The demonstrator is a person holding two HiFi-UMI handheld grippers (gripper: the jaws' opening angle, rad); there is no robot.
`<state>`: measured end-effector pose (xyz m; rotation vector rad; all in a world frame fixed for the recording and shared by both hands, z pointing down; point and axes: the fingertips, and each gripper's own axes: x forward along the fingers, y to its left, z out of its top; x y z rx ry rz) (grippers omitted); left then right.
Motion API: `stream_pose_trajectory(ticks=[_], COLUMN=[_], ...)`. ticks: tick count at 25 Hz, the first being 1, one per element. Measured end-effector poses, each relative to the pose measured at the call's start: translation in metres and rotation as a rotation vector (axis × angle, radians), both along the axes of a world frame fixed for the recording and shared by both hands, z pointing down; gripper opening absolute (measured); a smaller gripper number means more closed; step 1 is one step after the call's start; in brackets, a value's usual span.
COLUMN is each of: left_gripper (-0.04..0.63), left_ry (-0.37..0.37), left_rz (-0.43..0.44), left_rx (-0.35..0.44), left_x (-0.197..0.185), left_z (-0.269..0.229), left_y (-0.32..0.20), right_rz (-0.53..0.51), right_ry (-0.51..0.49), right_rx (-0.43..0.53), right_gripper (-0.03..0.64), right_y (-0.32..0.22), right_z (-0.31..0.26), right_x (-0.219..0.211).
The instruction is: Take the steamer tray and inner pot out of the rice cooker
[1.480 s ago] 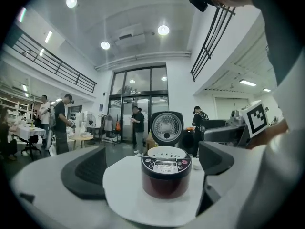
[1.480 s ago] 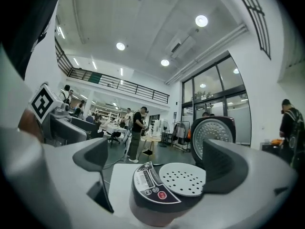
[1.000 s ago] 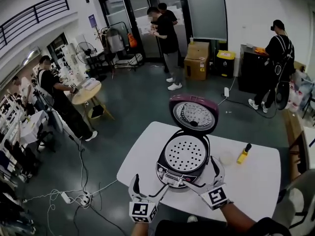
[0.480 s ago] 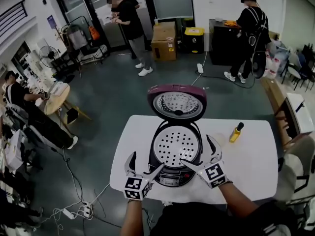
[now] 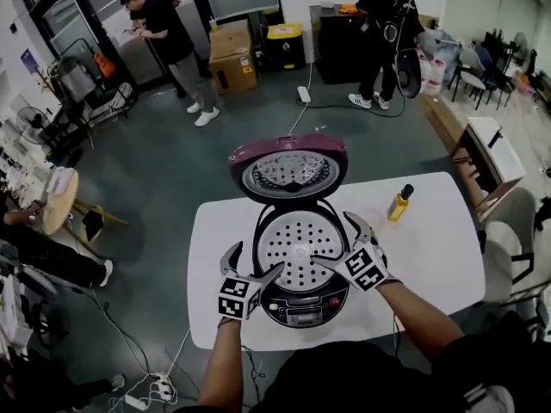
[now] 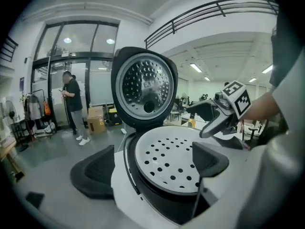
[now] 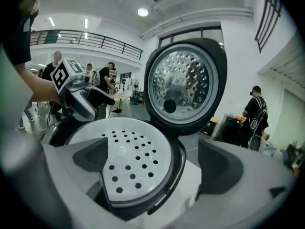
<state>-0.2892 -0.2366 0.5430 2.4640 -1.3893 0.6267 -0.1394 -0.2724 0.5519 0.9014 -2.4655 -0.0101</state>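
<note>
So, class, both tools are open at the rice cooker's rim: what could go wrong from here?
The left tool, its jaws just closing, straddles the rice cooker wall and steamer tray, so it may clamp both. Lifting the tray could knock the open lid behind it.

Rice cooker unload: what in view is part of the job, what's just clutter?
Part of the job:
- open black rice cooker with purple lid
- white perforated steamer tray, seated in the cooker
- inner pot, hidden beneath the tray

Just lying about:
- yellow bottle with black cap on the white table
- brown cardboard box, on the floor
- yellow-topped bin
</note>
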Motion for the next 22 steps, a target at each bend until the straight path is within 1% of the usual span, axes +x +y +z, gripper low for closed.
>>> stream_pose_trajectory(ticks=[3,6,8,12,14,17,19,22], left_gripper=[0.472,0.423,0.399,0.319,0.284,0.198,0.179,0.124], left_ry=[-0.076,-0.151,-0.176,-0.233,-0.273,-0.352,-0.388,-0.4], left_rz=[0.077,0.12,0.146,0.173,0.166,0.136,0.136,0.114], left_rx=[-0.029,-0.034,-0.046,-0.067,-0.08,-0.061,-0.051,-0.041], left_x=[0.004,0.003,0.004,0.007,0.007,0.004,0.004,0.002], left_z=[0.021,0.037,0.043,0.05,0.057,0.061,0.06,0.058], left_y=[-0.013,-0.024,-0.031,-0.045,-0.047,-0.052,-0.052,-0.055], right_rz=[0.007,-0.001,0.006,0.024,0.039,0.061,0.079,0.102], right_ry=[0.109,0.175,0.204,0.27,0.307,0.351,0.374,0.374], right_rx=[-0.034,-0.052,-0.071,-0.085,-0.079,-0.047,-0.025,-0.017], right_gripper=[0.586,0.571,0.53,0.408,0.343,0.204,0.128,0.101], right_y=[-0.012,-0.021,-0.026,-0.033,-0.034,-0.037,-0.04,-0.042], right_z=[0.02,0.032,0.039,0.052,0.061,0.066,0.063,0.059], right_x=[0.001,-0.005,-0.006,-0.003,0.002,0.009,0.012,0.012])
